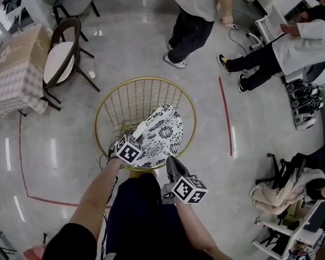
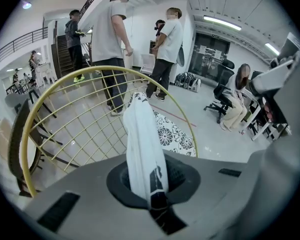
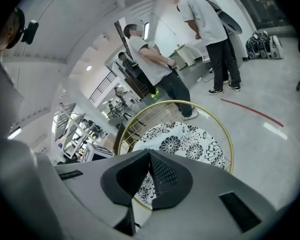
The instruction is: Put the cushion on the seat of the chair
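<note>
Cushion white with black flowers (edge pinched).

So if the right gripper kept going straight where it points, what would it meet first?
Most likely the floral cushion lying in the gold wire basket, just past its near rim; depth is unclear, so the rim could come first.

In the head view your left gripper covers the near corner of the cushion, and your legs hide the front rim of the basket. The standing person is cut off by the top edge, the table by the left.
</note>
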Demonstrator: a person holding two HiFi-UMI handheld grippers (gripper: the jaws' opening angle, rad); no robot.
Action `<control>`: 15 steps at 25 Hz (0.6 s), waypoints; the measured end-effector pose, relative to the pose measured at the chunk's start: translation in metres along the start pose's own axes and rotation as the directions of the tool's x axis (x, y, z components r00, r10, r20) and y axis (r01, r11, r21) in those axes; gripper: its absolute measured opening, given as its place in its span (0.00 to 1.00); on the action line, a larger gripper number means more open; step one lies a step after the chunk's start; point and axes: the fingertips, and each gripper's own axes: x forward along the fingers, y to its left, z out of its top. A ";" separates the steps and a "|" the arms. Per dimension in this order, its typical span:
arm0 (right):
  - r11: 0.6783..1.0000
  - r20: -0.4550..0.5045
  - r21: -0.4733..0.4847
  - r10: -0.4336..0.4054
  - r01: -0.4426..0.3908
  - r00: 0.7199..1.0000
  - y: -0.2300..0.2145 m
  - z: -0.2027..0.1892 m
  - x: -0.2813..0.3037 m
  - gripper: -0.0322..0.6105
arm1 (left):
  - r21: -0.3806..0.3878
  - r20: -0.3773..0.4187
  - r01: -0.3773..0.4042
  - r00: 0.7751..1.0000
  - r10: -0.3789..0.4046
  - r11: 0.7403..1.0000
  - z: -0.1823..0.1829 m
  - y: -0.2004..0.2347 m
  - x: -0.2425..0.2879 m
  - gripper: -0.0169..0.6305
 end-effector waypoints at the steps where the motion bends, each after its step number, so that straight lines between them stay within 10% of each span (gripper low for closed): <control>1: 1.000 -0.003 0.001 0.006 -0.006 1.000 0.002 0.001 0.004 0.06 | -0.005 -0.005 -0.005 1.000 0.004 1.000 -0.001 0.003 0.002 0.09; 15: 1.000 -0.030 0.000 0.030 -0.030 0.999 0.004 0.003 0.032 0.06 | -0.040 -0.105 -0.085 0.991 0.080 0.996 -0.027 0.036 0.040 0.22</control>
